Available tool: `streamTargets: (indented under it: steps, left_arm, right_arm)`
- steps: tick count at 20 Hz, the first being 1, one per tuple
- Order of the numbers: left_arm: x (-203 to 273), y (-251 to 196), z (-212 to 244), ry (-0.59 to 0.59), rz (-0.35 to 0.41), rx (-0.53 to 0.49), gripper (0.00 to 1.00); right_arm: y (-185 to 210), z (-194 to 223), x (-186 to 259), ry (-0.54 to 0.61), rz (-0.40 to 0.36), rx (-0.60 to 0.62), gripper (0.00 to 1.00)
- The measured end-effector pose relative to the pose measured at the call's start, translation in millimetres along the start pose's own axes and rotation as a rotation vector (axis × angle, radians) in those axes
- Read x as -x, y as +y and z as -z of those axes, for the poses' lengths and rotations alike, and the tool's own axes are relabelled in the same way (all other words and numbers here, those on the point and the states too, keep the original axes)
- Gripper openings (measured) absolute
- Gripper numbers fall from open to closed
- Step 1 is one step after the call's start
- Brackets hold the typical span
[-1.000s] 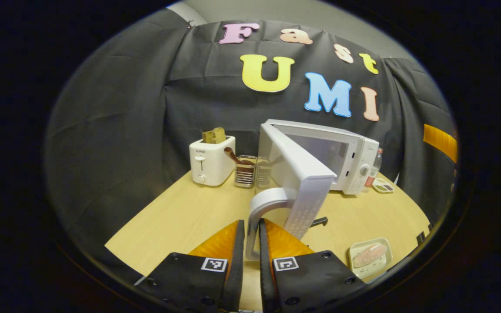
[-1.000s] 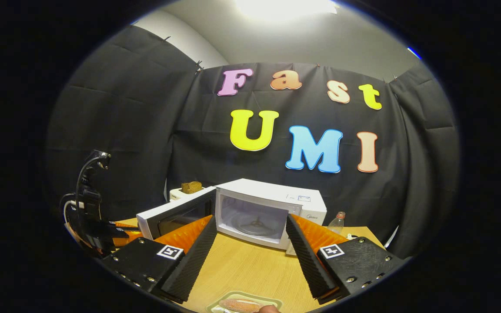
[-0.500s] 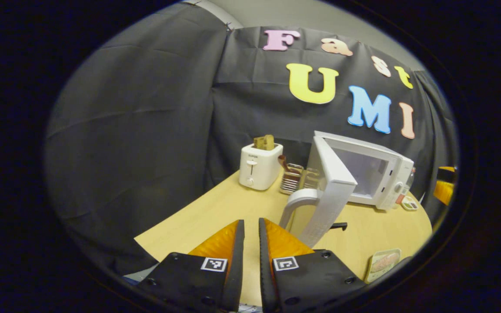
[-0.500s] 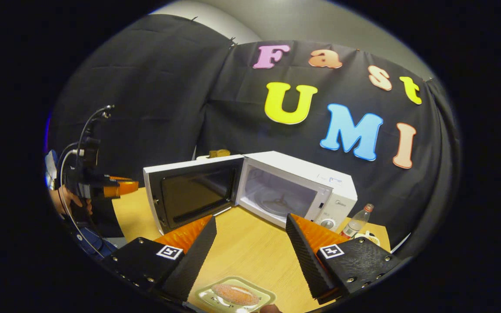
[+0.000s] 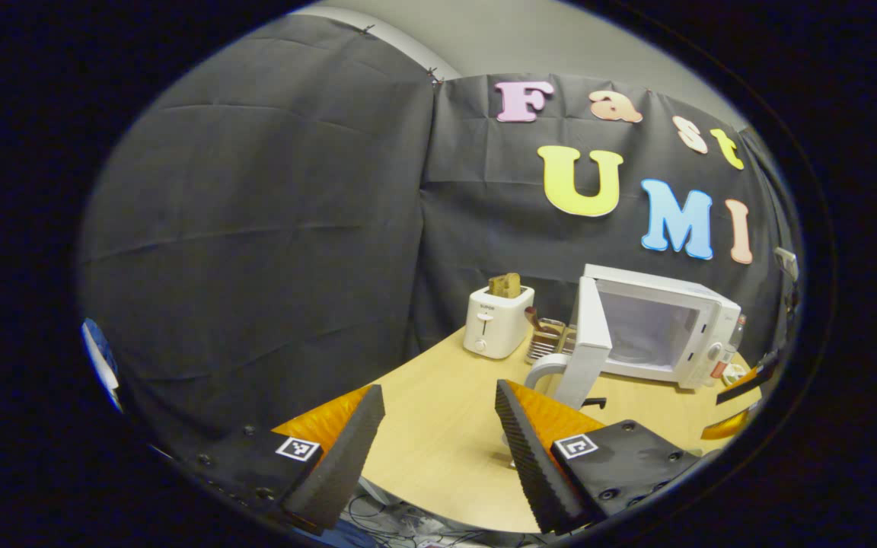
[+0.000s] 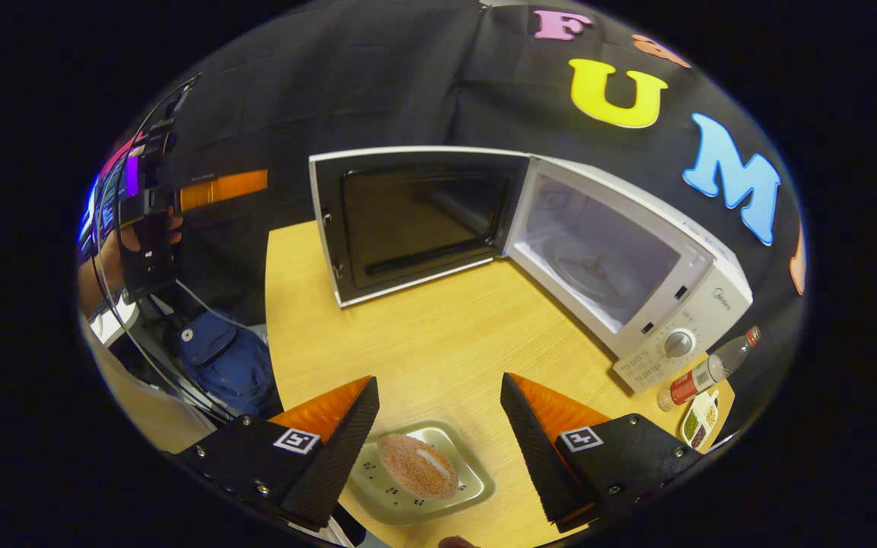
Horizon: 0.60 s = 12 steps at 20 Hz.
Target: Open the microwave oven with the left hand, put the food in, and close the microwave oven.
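The white microwave (image 6: 636, 259) stands on the wooden table (image 6: 438, 342) with its door (image 6: 408, 217) swung wide open to the left and its cavity empty. In the left gripper view the microwave (image 5: 659, 335) and its door (image 5: 589, 342) lie ahead to the right, and my left gripper (image 5: 438, 415) is open, back from the door's handle near the table's edge. My right gripper (image 6: 438, 407) is open and hangs just above a pale green tray (image 6: 476, 479) that carries a pink pastry (image 6: 417, 466). The left gripper (image 6: 221, 186) also shows far left in the right gripper view, held by a hand.
A white toaster (image 5: 495, 320) with bread in it and a wire holder (image 5: 549, 342) stand left of the microwave. A bottle with a red label (image 6: 701, 369) and a small dish (image 6: 699, 418) lie right of it. A blue bag (image 6: 225, 361) sits beside the table.
My left gripper let go of the door handle, opened and drew back to the left. My right gripper tilted down and came over the tray with the pastry. The door swung fully open.
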<state>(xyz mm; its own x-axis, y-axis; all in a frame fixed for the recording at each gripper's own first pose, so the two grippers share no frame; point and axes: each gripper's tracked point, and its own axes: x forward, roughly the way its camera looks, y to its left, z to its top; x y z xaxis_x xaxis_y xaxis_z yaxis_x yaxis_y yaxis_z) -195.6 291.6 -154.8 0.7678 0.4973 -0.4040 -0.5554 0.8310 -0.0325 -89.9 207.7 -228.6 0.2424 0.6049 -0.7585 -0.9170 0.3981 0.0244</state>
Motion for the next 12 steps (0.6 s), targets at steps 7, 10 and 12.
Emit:
streamTargets:
  steps: [7,10,12]
  left_arm:
    - [29,19,-5,-0.013,-0.080,-0.020,0.94]
    - [39,18,-11,-0.029,-0.093,-0.049,0.98]
    - [45,16,-16,-0.040,-0.096,-0.058,0.96]
  right_arm:
    - [17,58,-15,0.208,-0.158,0.048,0.99]
    - [24,81,-21,0.282,-0.202,0.071,0.99]
    - [22,92,-25,0.323,-0.214,0.099,0.99]
